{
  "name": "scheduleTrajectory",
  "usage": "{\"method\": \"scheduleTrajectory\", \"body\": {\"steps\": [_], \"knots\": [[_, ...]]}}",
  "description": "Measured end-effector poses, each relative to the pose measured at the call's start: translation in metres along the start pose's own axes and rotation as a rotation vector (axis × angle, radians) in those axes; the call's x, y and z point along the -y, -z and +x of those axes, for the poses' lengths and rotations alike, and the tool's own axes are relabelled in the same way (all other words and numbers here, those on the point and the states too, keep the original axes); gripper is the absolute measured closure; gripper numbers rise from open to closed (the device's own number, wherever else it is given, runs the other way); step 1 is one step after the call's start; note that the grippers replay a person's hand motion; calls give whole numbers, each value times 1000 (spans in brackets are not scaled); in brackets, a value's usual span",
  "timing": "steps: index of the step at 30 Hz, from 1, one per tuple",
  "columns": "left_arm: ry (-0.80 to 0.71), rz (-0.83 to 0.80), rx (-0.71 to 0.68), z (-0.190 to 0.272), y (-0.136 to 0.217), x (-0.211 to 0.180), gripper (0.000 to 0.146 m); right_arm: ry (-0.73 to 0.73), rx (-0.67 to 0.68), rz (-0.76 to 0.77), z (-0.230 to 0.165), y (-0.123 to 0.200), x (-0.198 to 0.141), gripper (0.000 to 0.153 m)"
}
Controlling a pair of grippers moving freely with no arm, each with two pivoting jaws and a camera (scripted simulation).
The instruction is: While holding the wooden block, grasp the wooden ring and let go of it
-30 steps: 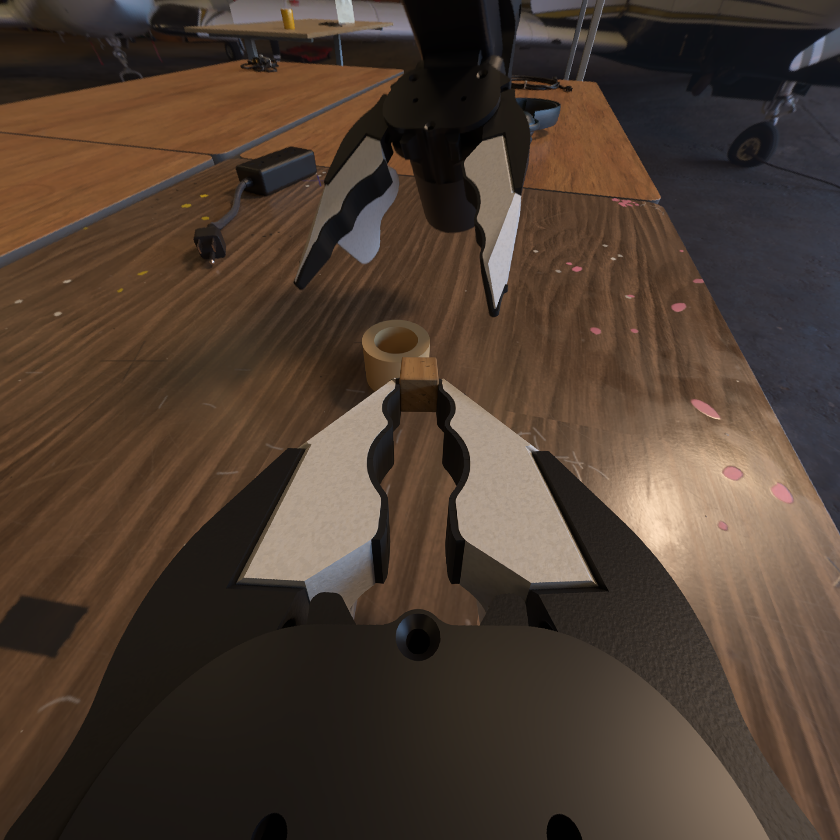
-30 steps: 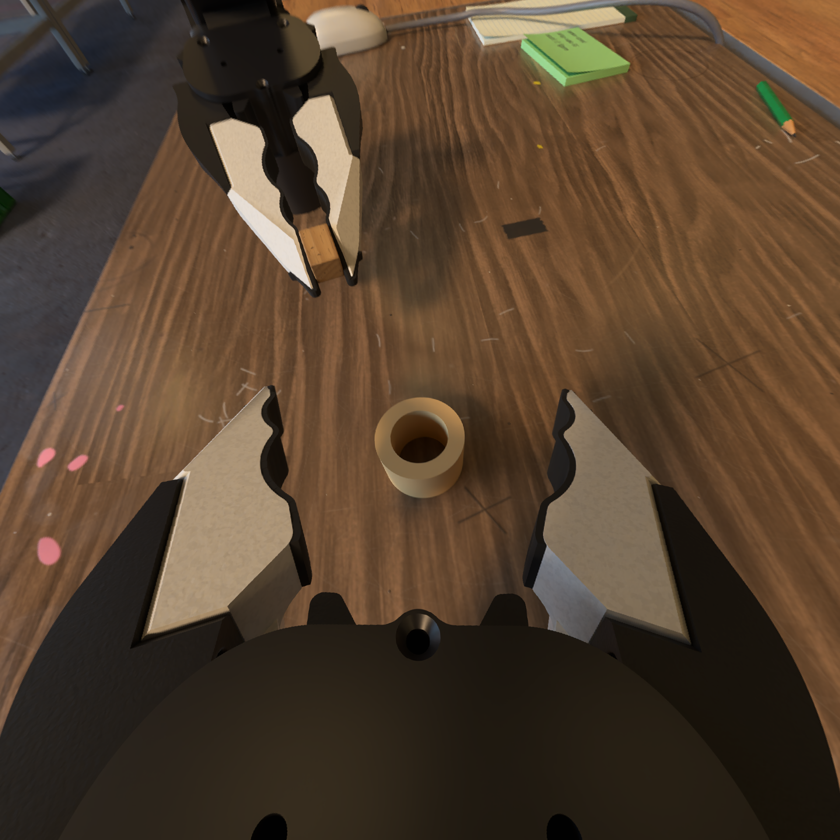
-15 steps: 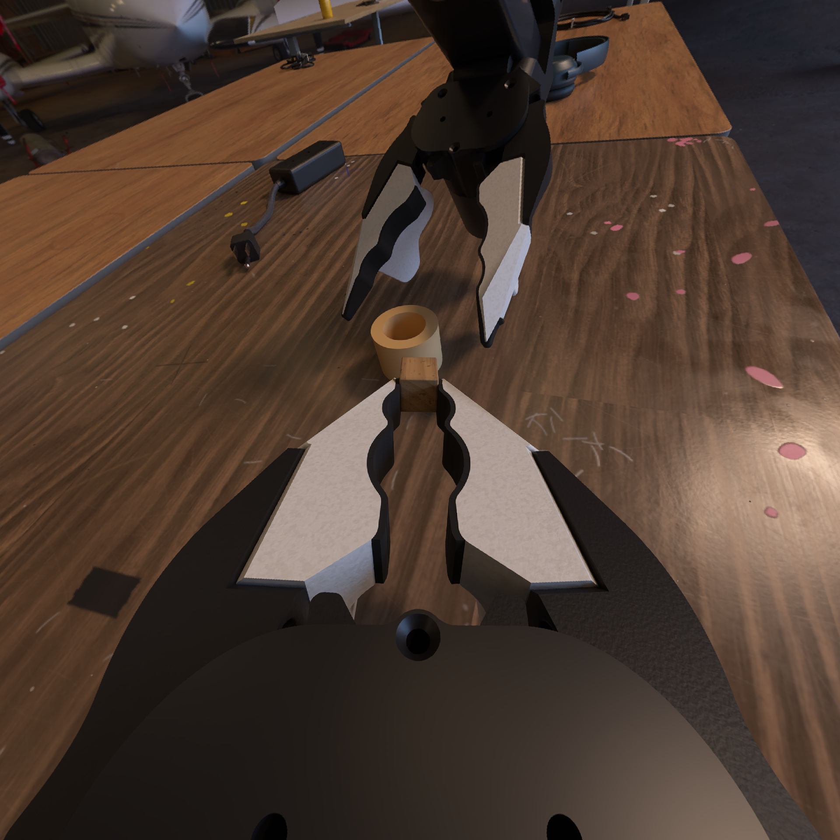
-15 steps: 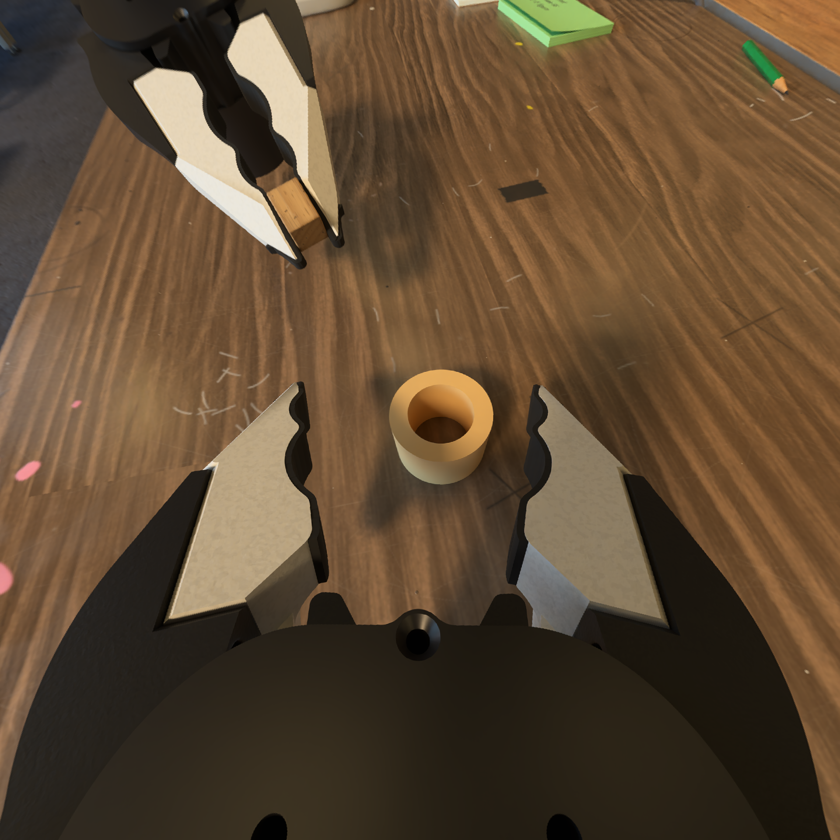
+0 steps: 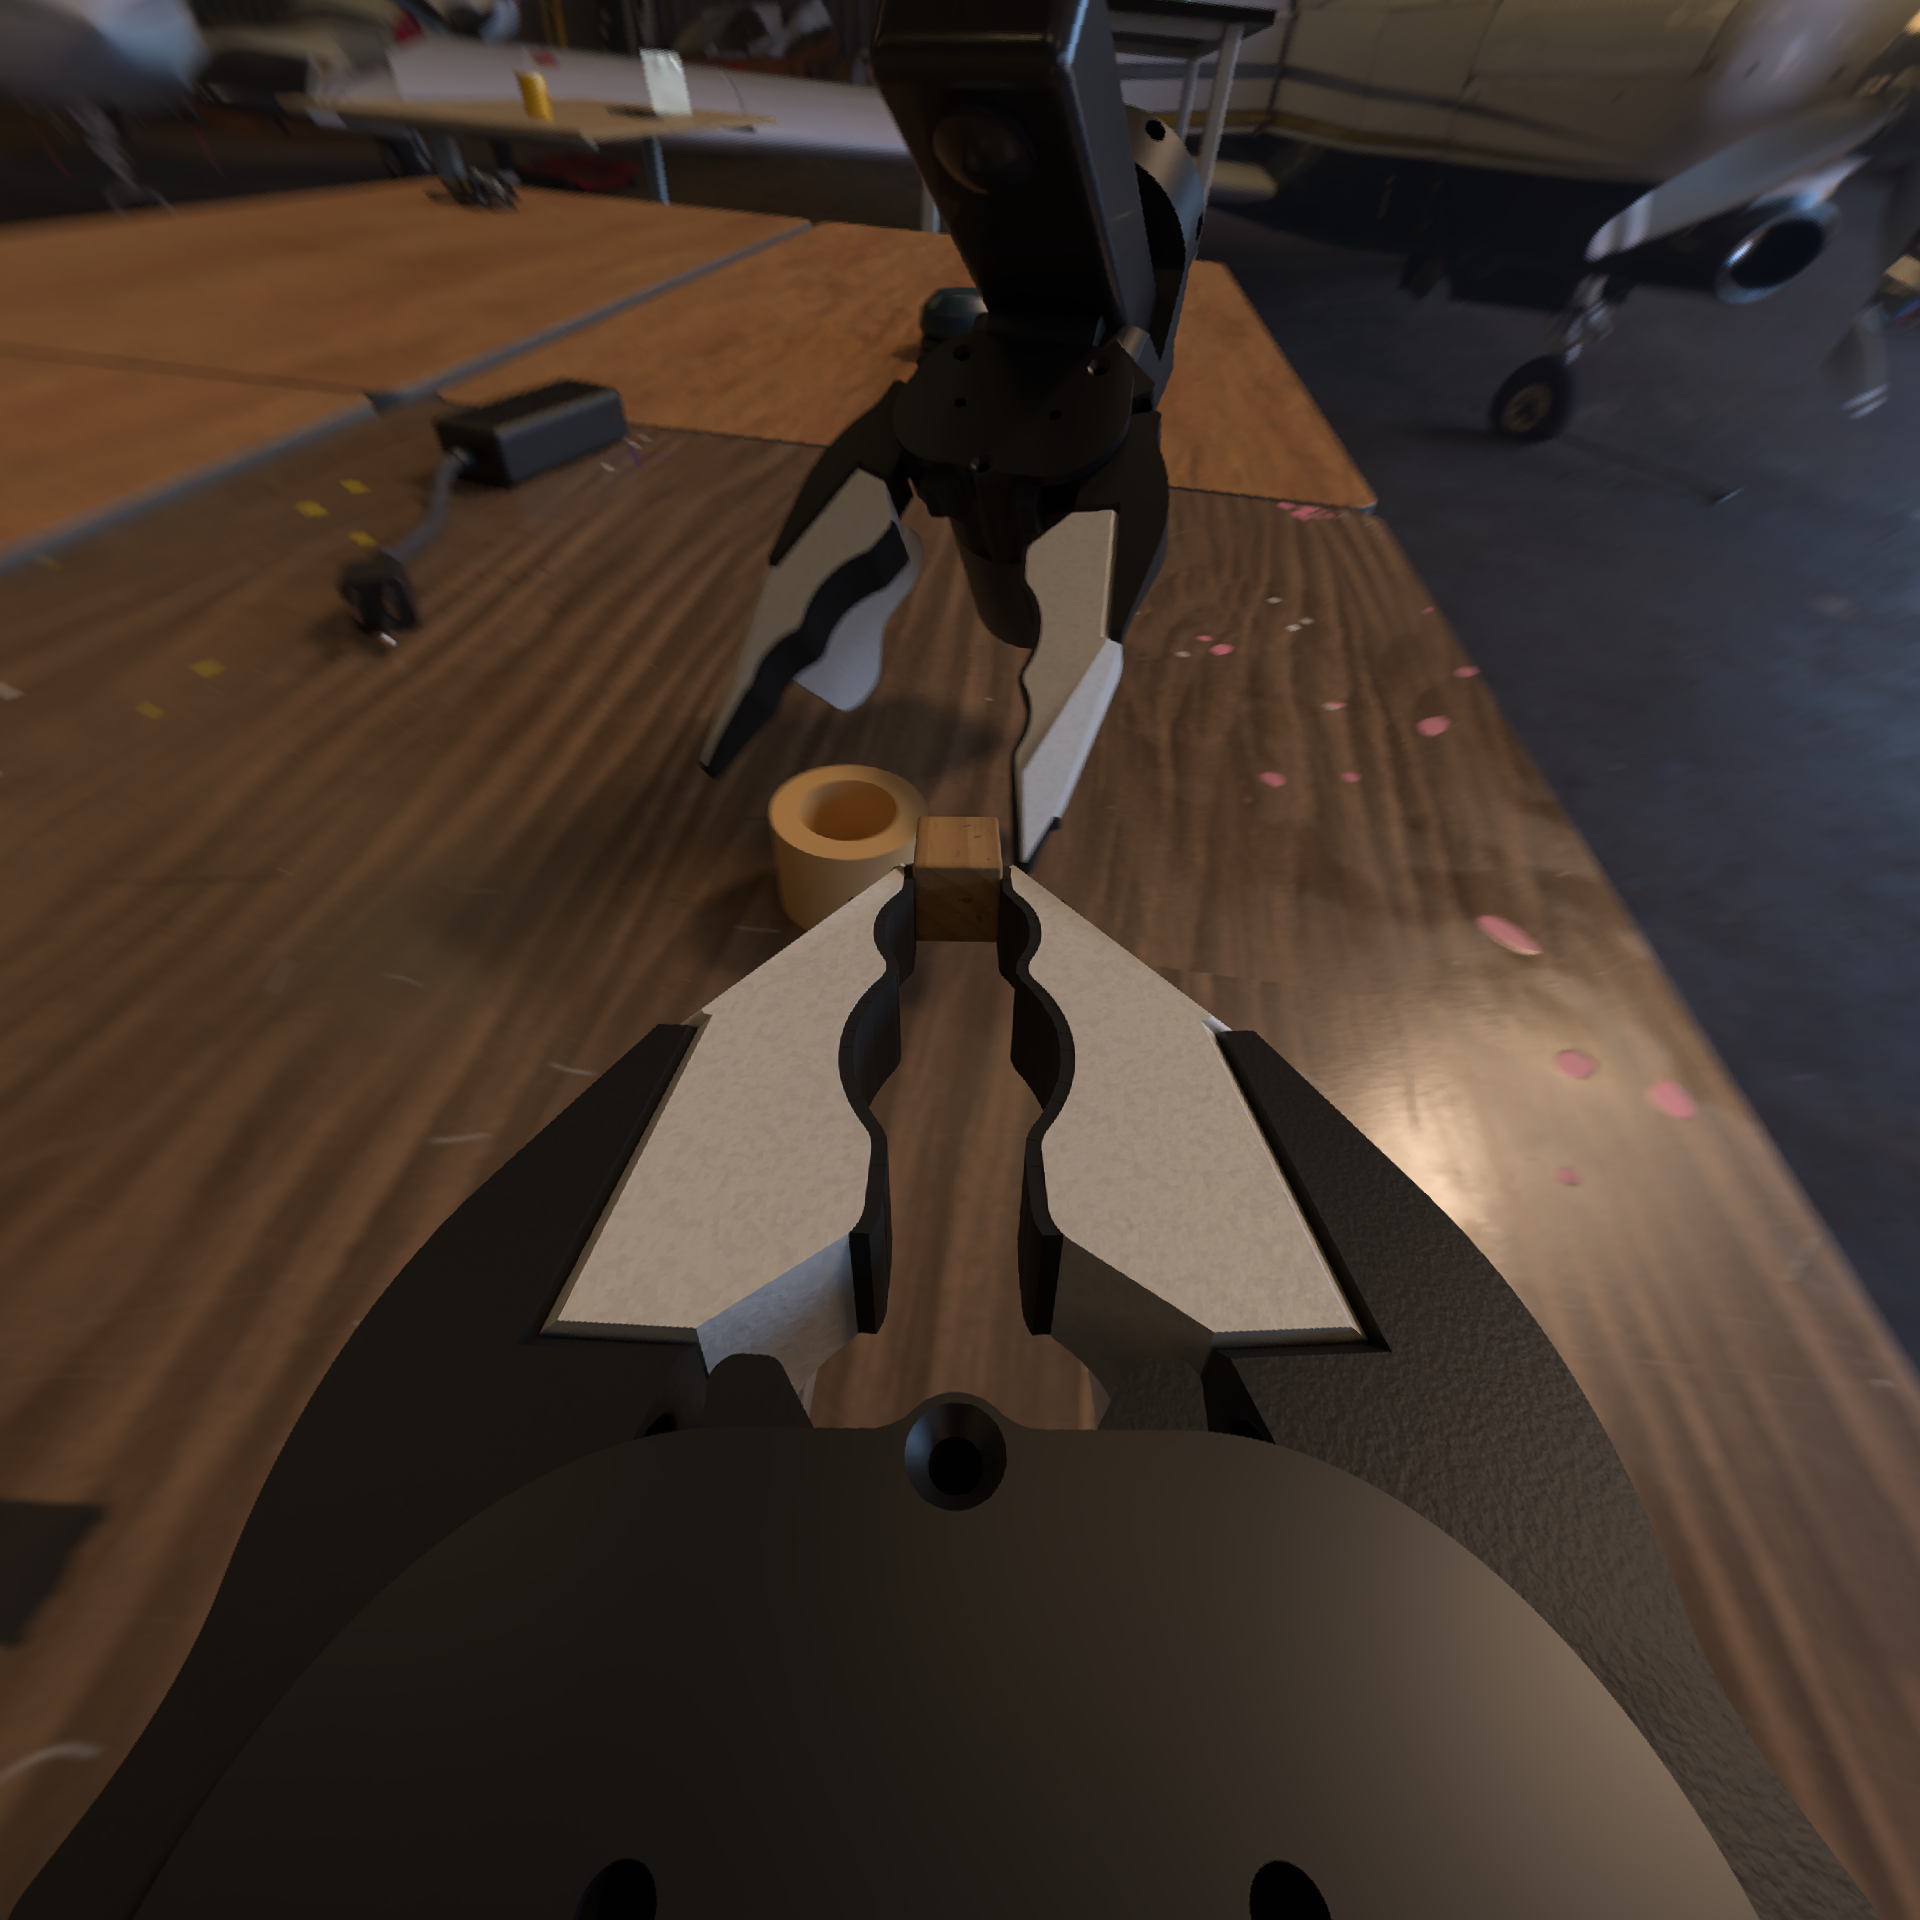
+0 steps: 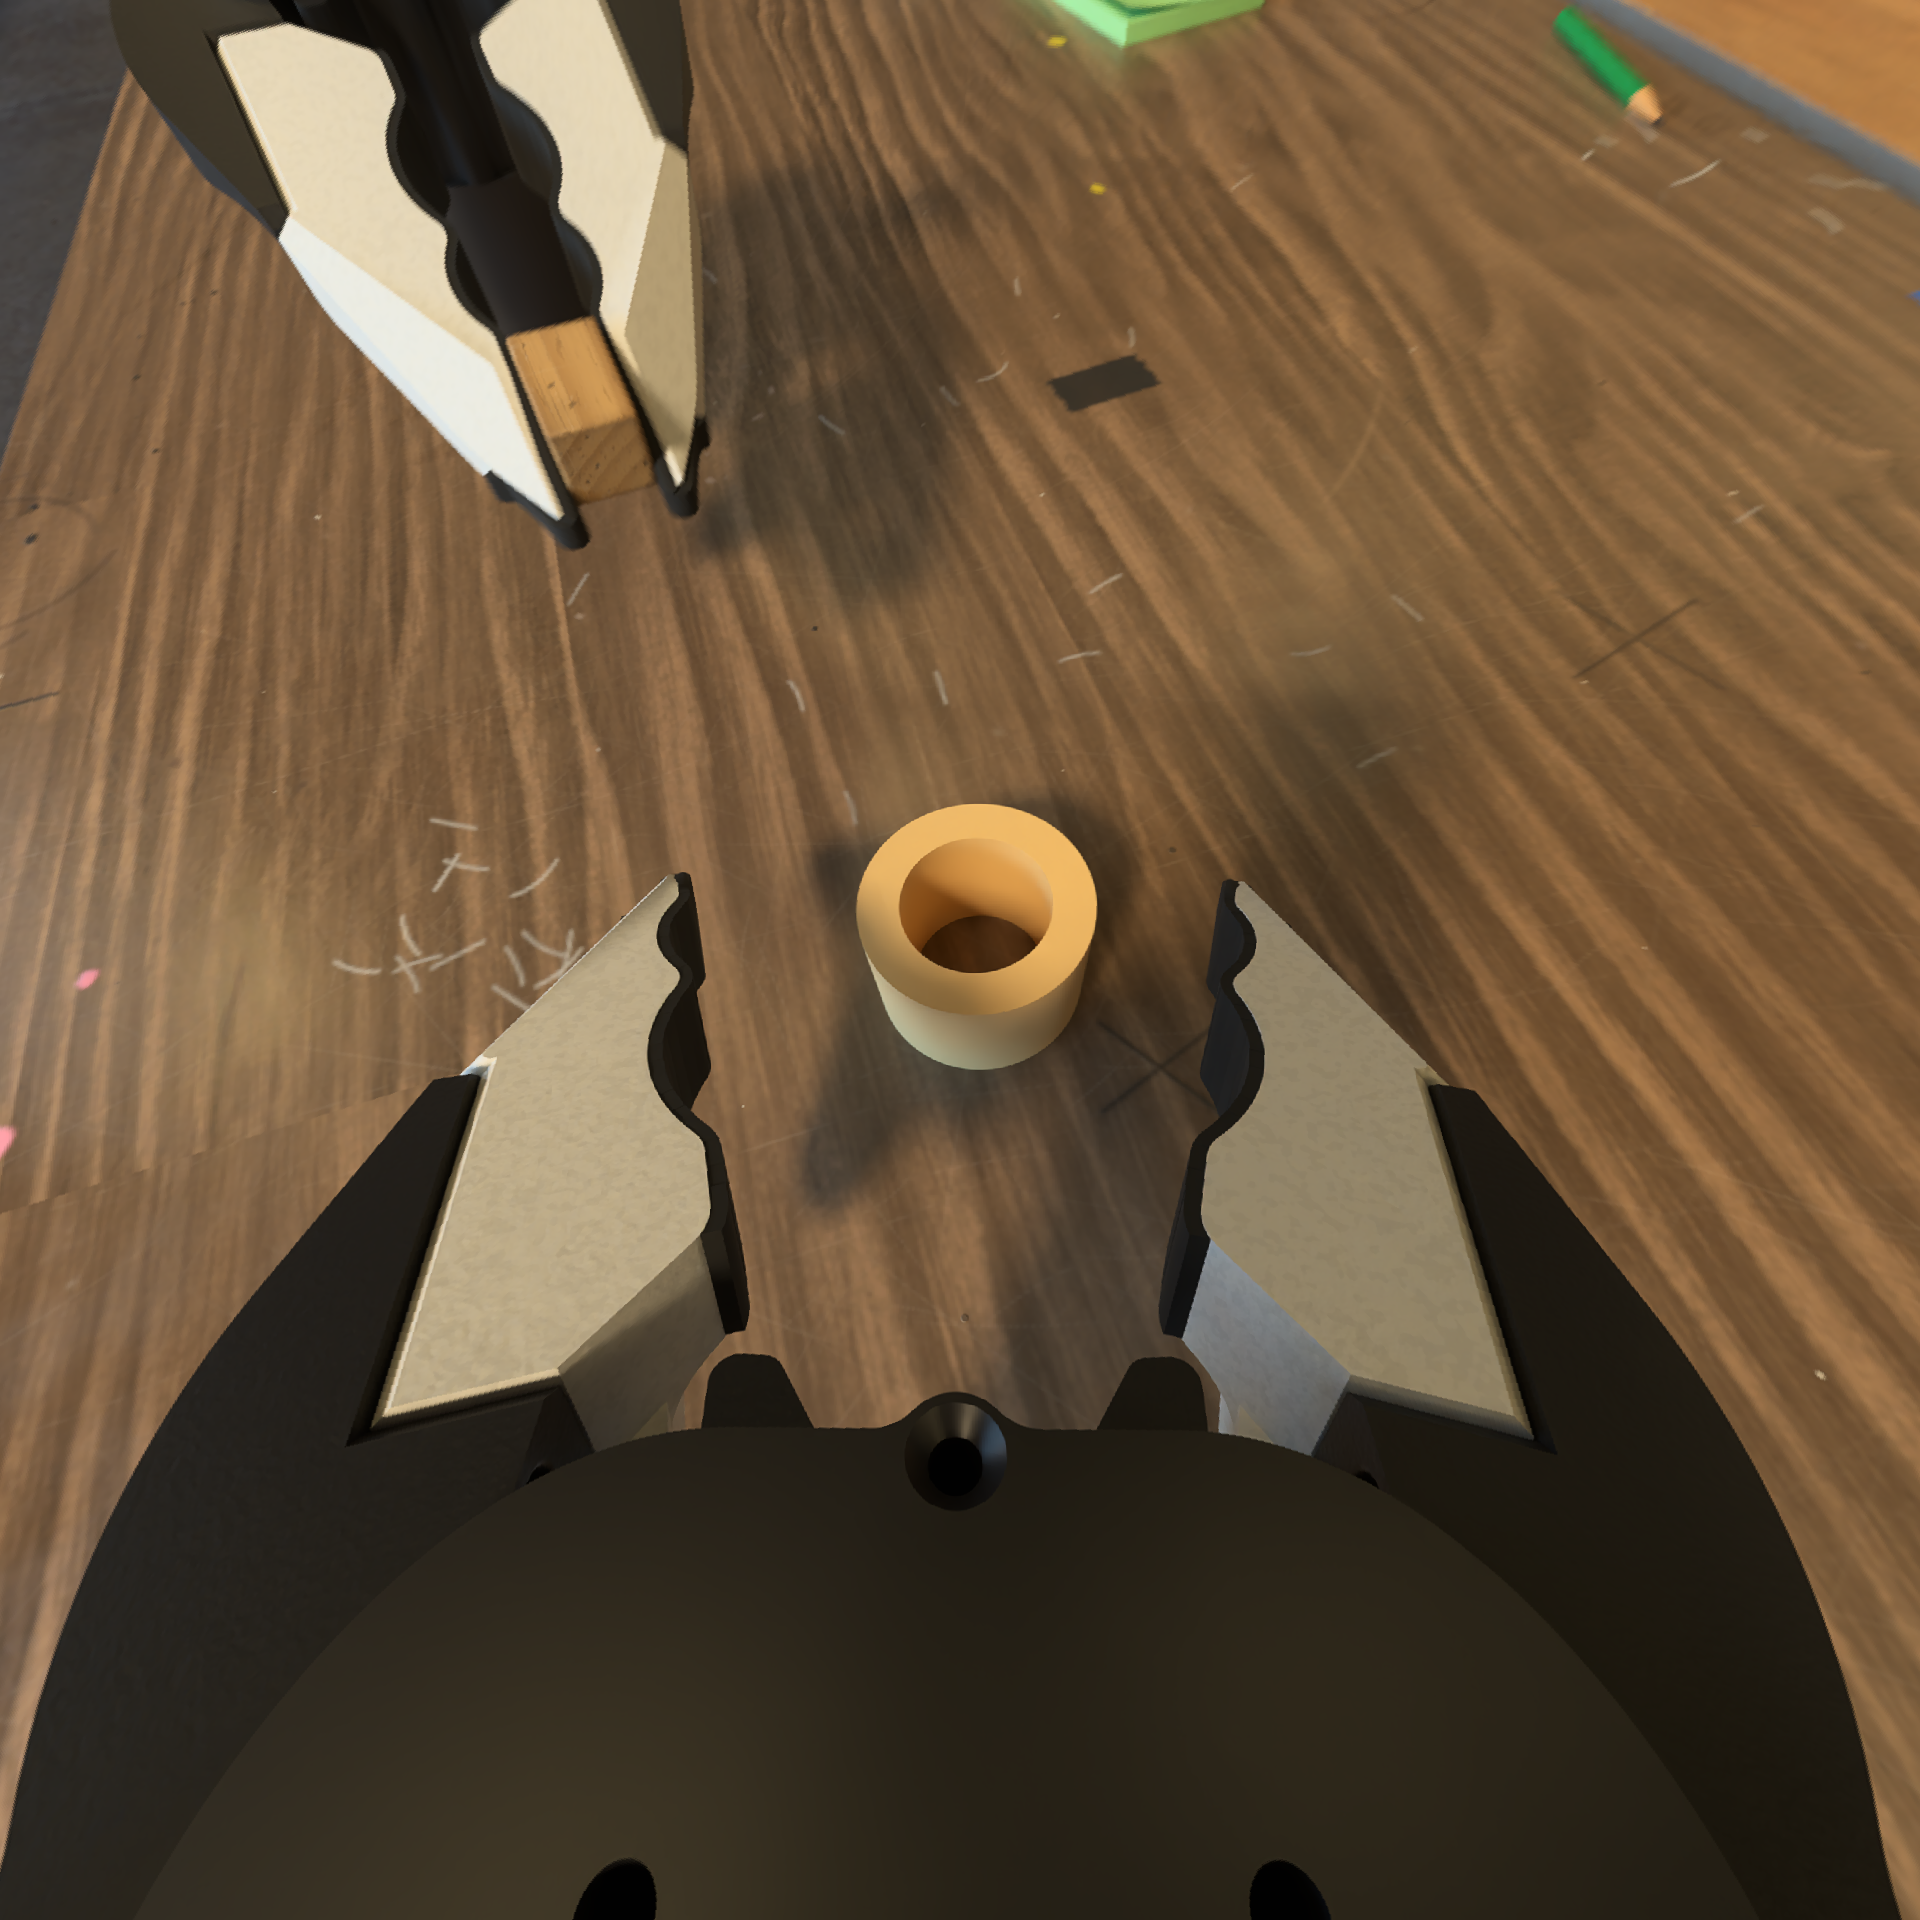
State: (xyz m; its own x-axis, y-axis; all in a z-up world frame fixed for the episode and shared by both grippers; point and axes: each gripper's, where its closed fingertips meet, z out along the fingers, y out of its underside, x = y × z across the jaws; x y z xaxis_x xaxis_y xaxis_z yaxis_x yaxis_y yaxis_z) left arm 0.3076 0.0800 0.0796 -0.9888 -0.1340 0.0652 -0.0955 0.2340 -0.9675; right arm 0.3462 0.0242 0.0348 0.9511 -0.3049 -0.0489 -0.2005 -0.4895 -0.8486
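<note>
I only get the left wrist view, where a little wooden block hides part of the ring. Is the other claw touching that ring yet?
Observer: No. The right wrist view shows the wooden ring between the right claw's open fingers, with a gap on each side.
Operator: Is the ring hollow right through?
Observer: Yes, the table shows through its hole.
Operator: Anything on the table that I can't see?
Observer: A green pencil lies near the far edge.
</note>
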Motion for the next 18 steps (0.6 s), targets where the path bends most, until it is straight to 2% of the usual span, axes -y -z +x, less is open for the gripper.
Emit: {"method": "scheduleTrajectory", "body": {"steps": [5, 12, 18], "knots": [[141, -45, -127, 9, -2, -6, 132, -33, -13, 22, 3, 4, 1, 53], [233, -18, -178, 5, 0, -3, 132, -76, 69, -66, -2, -5, -9, 56], [239, -9, -204, 7, 1, -1, 132, -137, 92, -102, 0, -8, -14, 73]]}}
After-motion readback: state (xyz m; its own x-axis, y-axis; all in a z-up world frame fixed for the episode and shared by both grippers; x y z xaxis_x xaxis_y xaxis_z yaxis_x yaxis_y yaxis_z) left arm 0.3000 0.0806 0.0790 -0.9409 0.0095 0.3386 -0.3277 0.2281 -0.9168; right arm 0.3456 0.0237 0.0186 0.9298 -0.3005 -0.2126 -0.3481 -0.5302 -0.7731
